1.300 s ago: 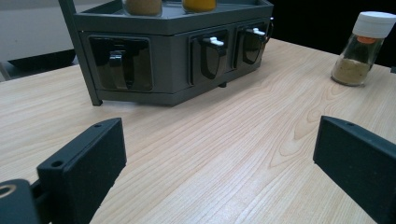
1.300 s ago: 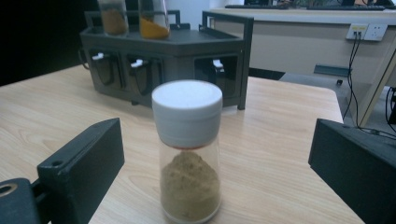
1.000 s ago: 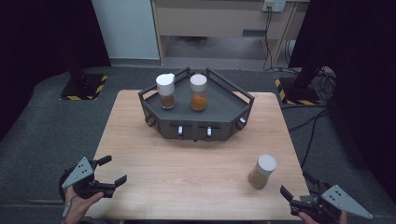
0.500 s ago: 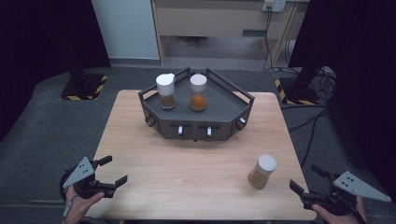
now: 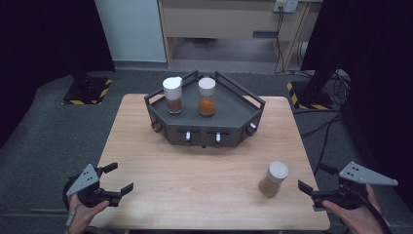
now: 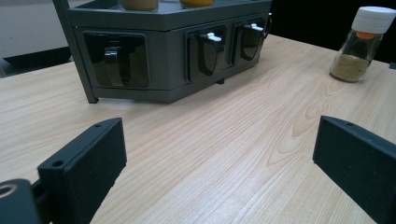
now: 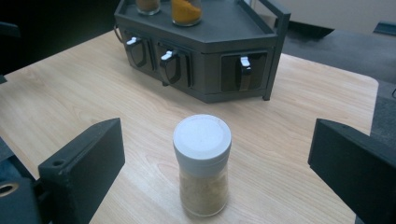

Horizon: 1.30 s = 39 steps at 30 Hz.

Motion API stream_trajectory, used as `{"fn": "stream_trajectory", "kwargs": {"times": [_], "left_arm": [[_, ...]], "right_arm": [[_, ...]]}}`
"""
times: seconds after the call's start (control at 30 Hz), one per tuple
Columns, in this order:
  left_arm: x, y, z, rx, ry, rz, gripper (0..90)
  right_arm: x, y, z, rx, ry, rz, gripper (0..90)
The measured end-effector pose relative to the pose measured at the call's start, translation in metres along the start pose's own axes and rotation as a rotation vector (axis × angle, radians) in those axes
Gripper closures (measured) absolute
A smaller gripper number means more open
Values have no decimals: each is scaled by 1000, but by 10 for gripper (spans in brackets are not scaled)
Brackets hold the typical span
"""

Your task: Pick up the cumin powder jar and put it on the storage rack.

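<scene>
A glass spice jar [image 5: 272,179] [image 7: 202,165] with a white lid and tan powder stands upright on the wooden table [image 5: 195,165], near its right front corner. My right gripper [image 5: 314,178] is open just right of the jar, pointing at it. In the right gripper view the jar stands close ahead, between the spread jaws and touching neither. My left gripper [image 5: 120,177] [image 6: 219,140] is open at the front left edge, with bare wood between its jaws. The same jar [image 6: 362,44] shows far off in the left gripper view.
A dark grey angled rack [image 5: 229,114] [image 6: 168,46] [image 7: 224,42] with small front drawers stands at the back centre. Two white-lidded jars stand on it, one brown [image 5: 173,95], one orange [image 5: 207,96]. Bare wood lies between the rack and both grippers.
My right gripper has moved forward along the table's right side and now sits level with the jar. The left gripper has hardly moved.
</scene>
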<state>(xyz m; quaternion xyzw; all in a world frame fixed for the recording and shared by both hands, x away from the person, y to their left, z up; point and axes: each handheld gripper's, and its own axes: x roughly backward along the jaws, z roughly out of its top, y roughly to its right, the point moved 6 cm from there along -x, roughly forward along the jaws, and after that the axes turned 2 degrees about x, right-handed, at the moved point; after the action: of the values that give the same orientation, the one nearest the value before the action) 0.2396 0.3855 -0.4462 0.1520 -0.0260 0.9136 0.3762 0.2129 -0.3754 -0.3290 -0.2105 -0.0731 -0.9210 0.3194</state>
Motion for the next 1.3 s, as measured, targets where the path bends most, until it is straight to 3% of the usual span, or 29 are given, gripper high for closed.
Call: {"fn": "stream_trajectory", "kwargs": {"times": [0.23,0.37,0.67,0.9,1.3], "left_arm": [[-1,0,0,1,-1,1,17],[-1,0,0,1,-2,1,17],[-1,0,0,1,-4,1,17],[0,0,0,2,-1,2,17],[1,0,0,3,0,4,18]], "right_arm": [[-12,4,14,29,-60,19,44],[-25,6,25,57,-125,40,44],[-43,11,33,68,-178,64,45],[-58,13,32,65,-202,83,47],[-84,15,11,41,-211,90,77]]}}
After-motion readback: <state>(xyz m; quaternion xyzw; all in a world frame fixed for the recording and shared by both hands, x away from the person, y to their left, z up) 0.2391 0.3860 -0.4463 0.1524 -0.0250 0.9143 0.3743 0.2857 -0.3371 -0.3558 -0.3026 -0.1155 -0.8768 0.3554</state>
